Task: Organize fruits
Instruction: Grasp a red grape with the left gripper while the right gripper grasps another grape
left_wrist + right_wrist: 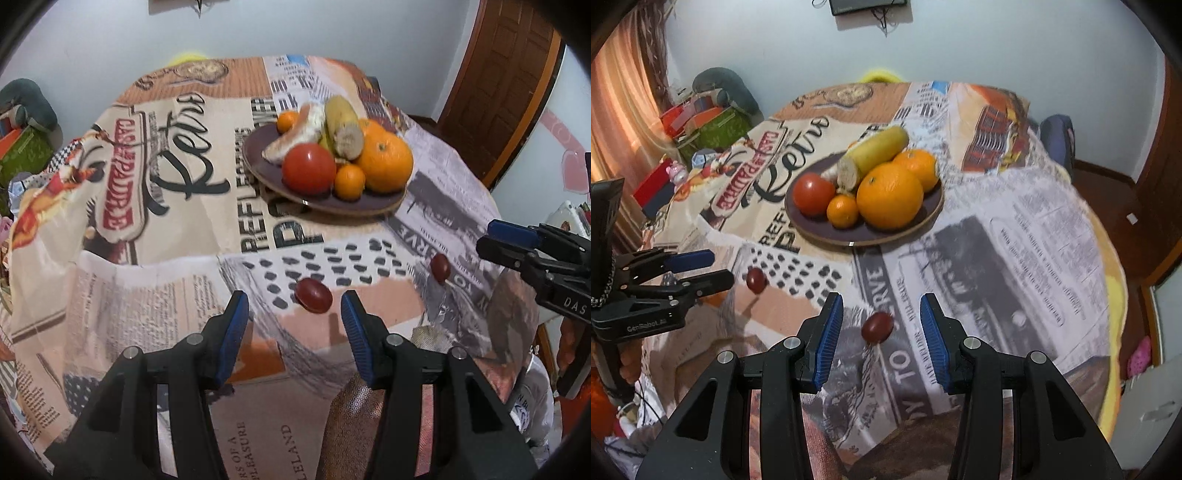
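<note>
Two dark red grapes lie on the printed tablecloth near the table's front edge. My left gripper (294,312) is open, its jaws on either side of the left grape (313,295), not touching it. My right gripper (881,317) is open around the right grape (877,327), also apart from it. Each view shows the other grape (440,266) (756,279) and the other gripper (493,236) (705,266). A dark purple plate (317,201) (871,232) beyond holds a tomato (308,168), oranges (386,158), a banana (875,153) and a peeled piece.
The round table is covered by a newspaper-print cloth (1015,240) hanging over its front edge. Boxes and clutter (701,125) stand at the left by a curtain. A wooden door (502,85) is at the right. A wall stands behind the table.
</note>
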The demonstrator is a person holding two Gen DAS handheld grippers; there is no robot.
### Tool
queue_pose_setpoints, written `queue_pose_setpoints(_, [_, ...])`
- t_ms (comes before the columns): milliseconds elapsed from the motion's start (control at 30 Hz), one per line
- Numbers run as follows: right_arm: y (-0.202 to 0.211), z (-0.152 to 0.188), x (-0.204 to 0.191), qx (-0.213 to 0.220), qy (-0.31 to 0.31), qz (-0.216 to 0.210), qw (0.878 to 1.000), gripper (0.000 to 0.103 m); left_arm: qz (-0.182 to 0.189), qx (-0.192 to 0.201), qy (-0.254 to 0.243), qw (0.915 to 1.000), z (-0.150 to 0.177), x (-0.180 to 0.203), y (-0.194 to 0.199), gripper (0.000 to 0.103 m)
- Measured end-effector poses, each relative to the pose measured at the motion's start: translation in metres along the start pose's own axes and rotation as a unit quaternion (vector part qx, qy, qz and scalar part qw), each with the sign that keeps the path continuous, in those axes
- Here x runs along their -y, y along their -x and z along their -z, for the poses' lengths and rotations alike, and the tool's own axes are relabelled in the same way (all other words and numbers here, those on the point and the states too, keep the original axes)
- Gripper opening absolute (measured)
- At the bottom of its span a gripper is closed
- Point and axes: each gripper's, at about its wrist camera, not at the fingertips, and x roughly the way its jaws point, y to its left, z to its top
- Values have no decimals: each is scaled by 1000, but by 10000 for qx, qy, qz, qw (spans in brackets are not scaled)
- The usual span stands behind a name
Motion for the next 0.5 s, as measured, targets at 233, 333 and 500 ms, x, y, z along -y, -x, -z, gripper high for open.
queue_pose_setpoints(233, [-29,12,2,-345,-59,-114,9993,40,109,-104,-98,9998,1,6,-19,46])
queue_pose_setpoints(333, [-36,15,5,-398,-154,-142,9990,35,135,-170,-78,9997,0,6,-28,41])
queue_pose_setpoints(500, [-42,17,5,-404,-187,-188,9988,25,177,-146,-35,9997,-2,6,-36,36])
